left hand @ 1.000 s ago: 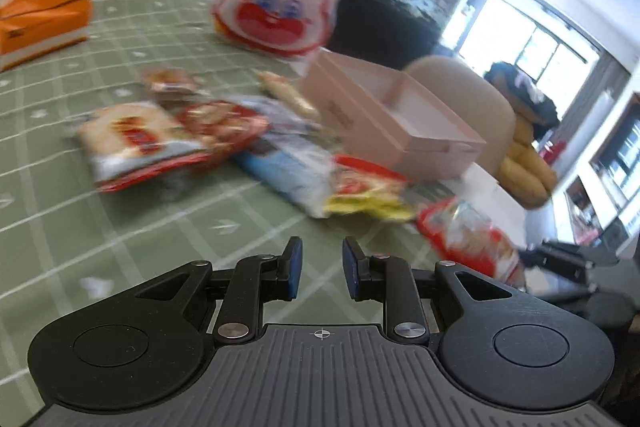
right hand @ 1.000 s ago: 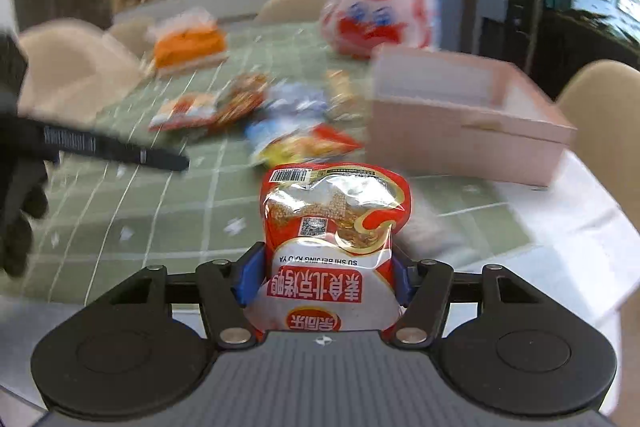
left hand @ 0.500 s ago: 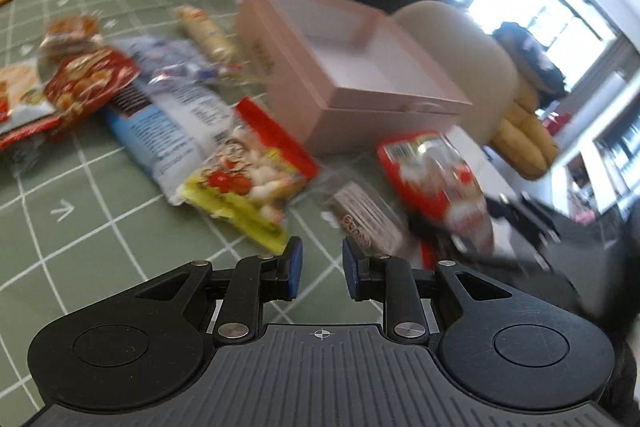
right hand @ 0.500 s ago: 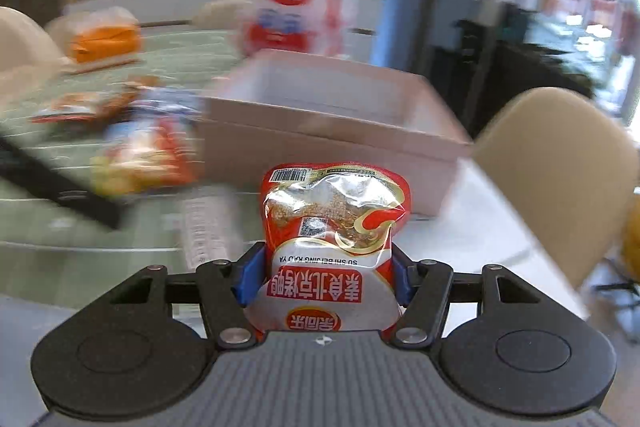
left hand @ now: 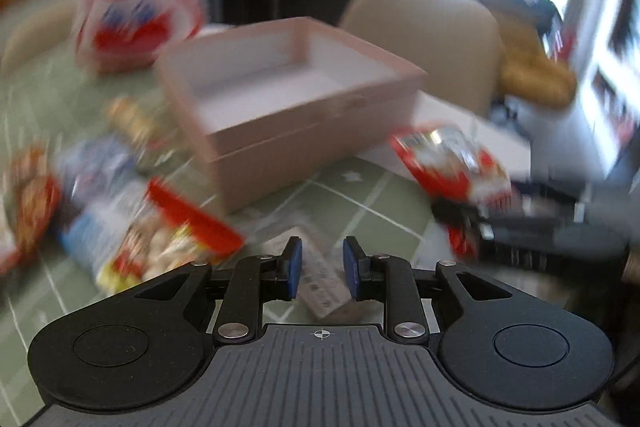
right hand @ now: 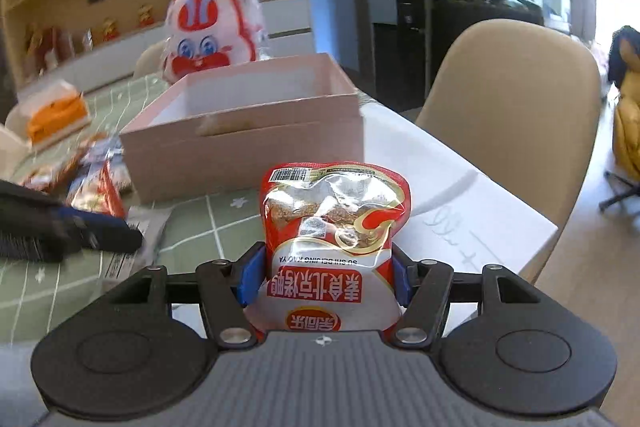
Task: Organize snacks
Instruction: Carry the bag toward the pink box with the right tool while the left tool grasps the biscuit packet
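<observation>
My right gripper is shut on a red and white snack pouch, held upright in front of the open pink box. The same pouch and the right gripper show at the right of the left wrist view. My left gripper hovers over a clear flat packet on the green table; its jaws are opening, with nothing pressed between the pads. The pink box stands just beyond. A yellow and red snack bag and several other packets lie to the left.
A large rabbit-face bag stands behind the box. An orange tissue pack lies far left. Beige chairs stand round the table. A white sheet of paper covers the table's right corner, near its edge.
Both views swung right toward the pink box, which now looks nearer. My left gripper's jaws have spread a little and now hang over the clear packet. The right gripper keeps its hold on the pouch.
</observation>
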`<state>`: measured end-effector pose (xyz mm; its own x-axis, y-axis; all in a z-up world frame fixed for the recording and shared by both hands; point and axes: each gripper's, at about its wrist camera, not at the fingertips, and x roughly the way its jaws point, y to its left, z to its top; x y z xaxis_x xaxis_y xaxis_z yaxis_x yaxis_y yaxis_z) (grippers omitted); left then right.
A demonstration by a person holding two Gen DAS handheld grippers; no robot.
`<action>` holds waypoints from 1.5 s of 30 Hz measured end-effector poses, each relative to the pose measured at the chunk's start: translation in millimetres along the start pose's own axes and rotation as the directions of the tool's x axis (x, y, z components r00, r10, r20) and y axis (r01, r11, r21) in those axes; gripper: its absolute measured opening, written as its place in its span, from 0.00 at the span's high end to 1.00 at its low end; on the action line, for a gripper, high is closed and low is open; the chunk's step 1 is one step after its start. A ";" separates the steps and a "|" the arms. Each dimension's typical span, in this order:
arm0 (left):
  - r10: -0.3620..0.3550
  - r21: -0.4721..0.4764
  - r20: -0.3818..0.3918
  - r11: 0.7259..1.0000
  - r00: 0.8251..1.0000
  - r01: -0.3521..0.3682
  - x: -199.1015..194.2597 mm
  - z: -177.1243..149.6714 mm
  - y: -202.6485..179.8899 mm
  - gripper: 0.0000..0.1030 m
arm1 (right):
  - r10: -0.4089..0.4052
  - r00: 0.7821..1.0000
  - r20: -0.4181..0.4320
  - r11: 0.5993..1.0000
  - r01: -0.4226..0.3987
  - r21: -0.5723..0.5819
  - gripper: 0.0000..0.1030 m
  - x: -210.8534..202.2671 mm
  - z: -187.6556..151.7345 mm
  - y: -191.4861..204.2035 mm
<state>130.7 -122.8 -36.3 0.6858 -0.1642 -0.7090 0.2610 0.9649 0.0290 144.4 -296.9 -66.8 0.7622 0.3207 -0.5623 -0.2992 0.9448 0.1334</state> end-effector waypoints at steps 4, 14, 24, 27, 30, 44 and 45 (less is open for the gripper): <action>0.094 0.221 0.021 0.971 0.995 -0.096 2.5 -13.8 -30.0 0.68 | 0.000 1.000 0.019 0.999 -0.001 0.038 0.39 -3.1 -5.5 -6.5; 0.080 0.042 -0.044 0.996 0.996 -0.078 -9.4 -21.2 18.7 0.54 | 0.017 0.999 0.028 1.000 -0.017 -0.004 0.39 -6.6 -7.9 -2.9; 0.012 -0.052 -0.041 0.999 0.999 -0.014 6.5 -14.0 25.0 0.26 | 0.024 0.999 0.028 1.000 -0.024 -0.010 0.39 -6.5 -8.0 -4.4; 0.007 -0.036 -0.046 0.999 0.999 -0.009 9.2 -10.7 25.8 0.25 | 0.023 0.999 0.028 1.000 -0.023 -0.011 0.38 -6.2 -7.9 -4.3; 0.003 -0.034 -0.043 0.999 0.999 -0.005 10.8 -9.7 25.5 0.25 | 0.015 1.000 0.027 1.000 -0.014 -0.017 0.38 -6.0 -8.0 -3.5; -0.138 -0.221 0.068 0.964 0.988 0.149 -28.9 -20.5 49.1 0.58 | 0.007 0.999 0.043 0.994 -0.003 -0.108 0.39 -43.9 5.4 14.5; -0.149 -0.234 0.108 0.957 0.983 0.171 -40.7 -16.1 51.6 0.58 | 0.013 0.998 0.068 0.992 -0.004 -0.128 0.39 -55.6 12.7 17.6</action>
<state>105.4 -63.1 -17.3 0.7082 -0.3275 -0.6255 0.2083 0.9434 -0.2582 104.1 -297.3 -22.8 0.7957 0.3369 -0.5033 -0.3733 0.9272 0.0305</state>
